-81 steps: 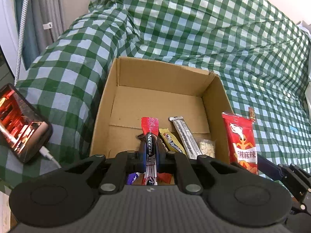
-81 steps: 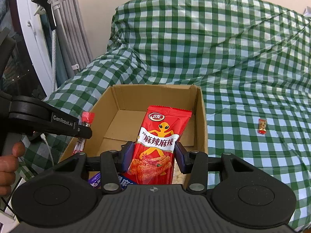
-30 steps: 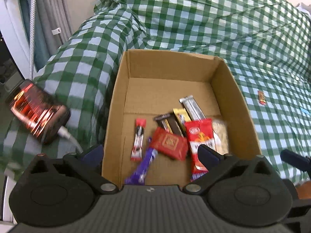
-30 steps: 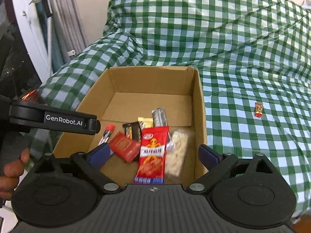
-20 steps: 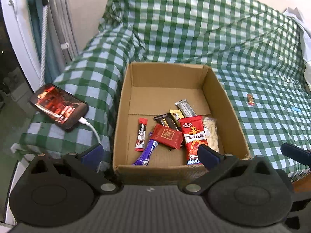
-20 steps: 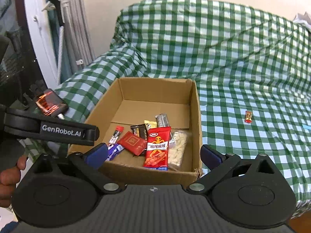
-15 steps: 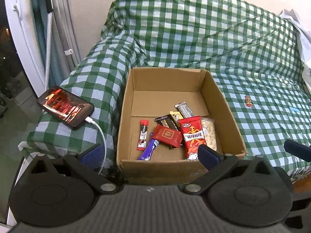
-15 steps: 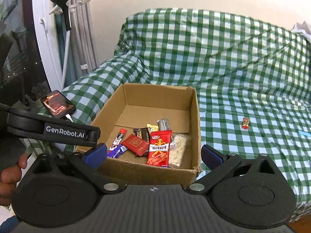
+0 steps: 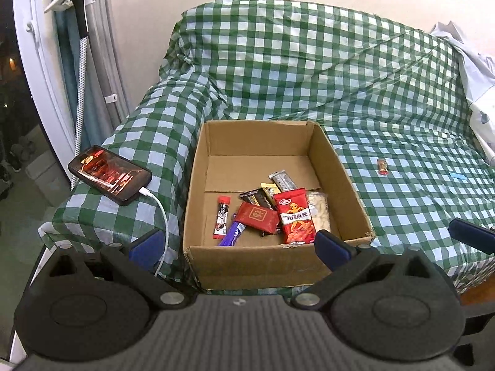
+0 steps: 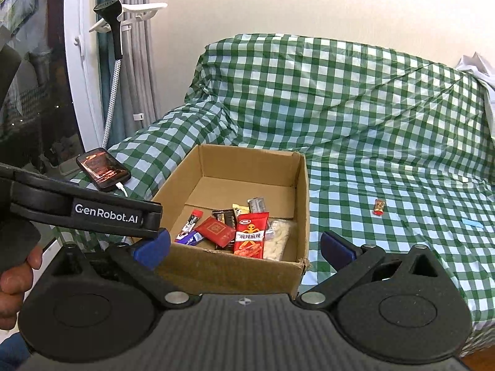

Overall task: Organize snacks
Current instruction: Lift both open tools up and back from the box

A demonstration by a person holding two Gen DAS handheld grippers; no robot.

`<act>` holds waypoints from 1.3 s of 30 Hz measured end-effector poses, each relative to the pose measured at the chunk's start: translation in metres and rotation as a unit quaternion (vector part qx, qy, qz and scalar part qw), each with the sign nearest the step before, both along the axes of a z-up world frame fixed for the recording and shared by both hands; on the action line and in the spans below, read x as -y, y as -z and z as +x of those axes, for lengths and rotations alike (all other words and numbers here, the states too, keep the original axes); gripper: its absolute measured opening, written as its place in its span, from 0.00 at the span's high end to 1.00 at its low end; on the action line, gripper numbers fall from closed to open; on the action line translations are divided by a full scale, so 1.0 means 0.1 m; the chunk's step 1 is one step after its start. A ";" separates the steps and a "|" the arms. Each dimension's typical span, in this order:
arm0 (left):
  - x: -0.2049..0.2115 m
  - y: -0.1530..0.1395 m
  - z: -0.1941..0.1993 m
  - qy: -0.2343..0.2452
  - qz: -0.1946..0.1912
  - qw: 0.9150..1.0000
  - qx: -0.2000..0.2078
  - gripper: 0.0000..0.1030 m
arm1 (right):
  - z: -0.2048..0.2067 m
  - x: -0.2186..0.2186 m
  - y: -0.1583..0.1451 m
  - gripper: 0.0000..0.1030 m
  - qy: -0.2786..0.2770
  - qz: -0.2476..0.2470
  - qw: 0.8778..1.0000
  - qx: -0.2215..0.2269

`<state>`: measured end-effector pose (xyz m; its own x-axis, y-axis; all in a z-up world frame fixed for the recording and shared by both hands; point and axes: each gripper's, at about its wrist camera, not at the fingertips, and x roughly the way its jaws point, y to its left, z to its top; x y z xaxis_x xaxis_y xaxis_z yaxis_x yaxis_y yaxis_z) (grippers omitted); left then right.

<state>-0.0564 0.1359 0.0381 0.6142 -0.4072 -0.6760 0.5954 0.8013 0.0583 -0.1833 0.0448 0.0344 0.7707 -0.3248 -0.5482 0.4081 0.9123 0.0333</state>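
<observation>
An open cardboard box (image 9: pixel 352 185) sits on a green checked cloth; it also shows in the right wrist view (image 10: pixel 304 204). Inside lie several snacks: a red spicy-strip bag (image 9: pixel 296 215) (image 10: pixel 250 234), a red flat packet (image 9: pixel 257 217), a Nescafe stick (image 9: pixel 221 215), a purple bar (image 9: pixel 232 233) and a clear nut pack (image 9: pixel 318 210). One small candy (image 9: pixel 382 166) (image 10: pixel 378 207) lies on the cloth right of the box. My left gripper (image 9: pixel 238 242) is open and empty, in front of the box. My right gripper (image 10: pixel 244 247) is open and empty, also in front of it.
A phone (image 9: pixel 109 174) on a white charging cable lies on the cloth left of the box. A small blue scrap (image 9: pixel 458 176) lies on the cloth at the right. Curtains and a white rack (image 10: pixel 123 15) stand at the far left. A white bag (image 9: pixel 476 71) sits at the far right.
Both grippers let go of their snacks, the Nescafe stick and the red bag, which now lie in the box. Both grippers opened wide and drew back and up from the box.
</observation>
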 end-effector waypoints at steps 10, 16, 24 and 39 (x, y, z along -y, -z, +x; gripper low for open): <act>-0.02 -0.01 -0.05 0.004 -0.002 1.000 0.004 0.00 | -0.06 -0.03 -0.02 0.01 -0.003 -0.007 1.000 0.002; -0.02 -0.01 -0.06 0.004 -0.002 1.000 0.005 0.00 | -0.05 -0.05 -0.02 0.01 -0.001 -0.007 1.000 0.003; -0.02 -0.02 -0.07 0.004 0.000 1.000 0.003 0.00 | -0.04 -0.05 -0.02 0.01 -0.001 -0.006 1.000 0.002; -0.02 0.01 -0.07 0.006 0.004 1.000 0.000 0.00 | -0.04 -0.06 0.00 0.01 -0.002 -0.001 1.000 -0.002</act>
